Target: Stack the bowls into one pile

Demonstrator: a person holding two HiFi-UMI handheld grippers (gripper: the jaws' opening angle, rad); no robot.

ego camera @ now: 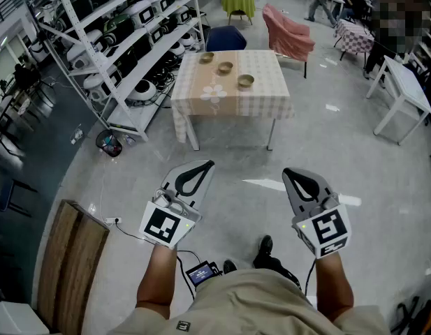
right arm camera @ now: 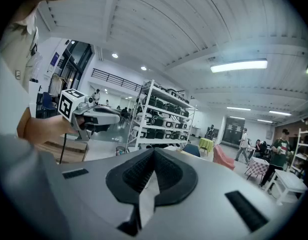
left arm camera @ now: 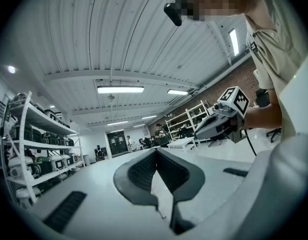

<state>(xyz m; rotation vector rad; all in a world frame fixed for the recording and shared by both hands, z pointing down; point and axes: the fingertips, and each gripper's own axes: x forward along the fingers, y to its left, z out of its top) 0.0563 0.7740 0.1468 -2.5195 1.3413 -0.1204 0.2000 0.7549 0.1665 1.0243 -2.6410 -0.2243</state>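
The left hand-held gripper (ego camera: 201, 169) and the right hand-held gripper (ego camera: 292, 176) are closed and empty, probably because the three unstacked bowls (ego camera: 225, 67) on the tabletop (ego camera: 222, 93) are still well apart from them.

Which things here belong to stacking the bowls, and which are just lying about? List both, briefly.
For the job:
- far bowl, middle bowl, near bowl
- clothed table under them
- left claw and right claw, both shut and empty

Lying about:
- shelf rack
- blue chair
- pink chair
- green table
- white table
- bin
- wooden bench
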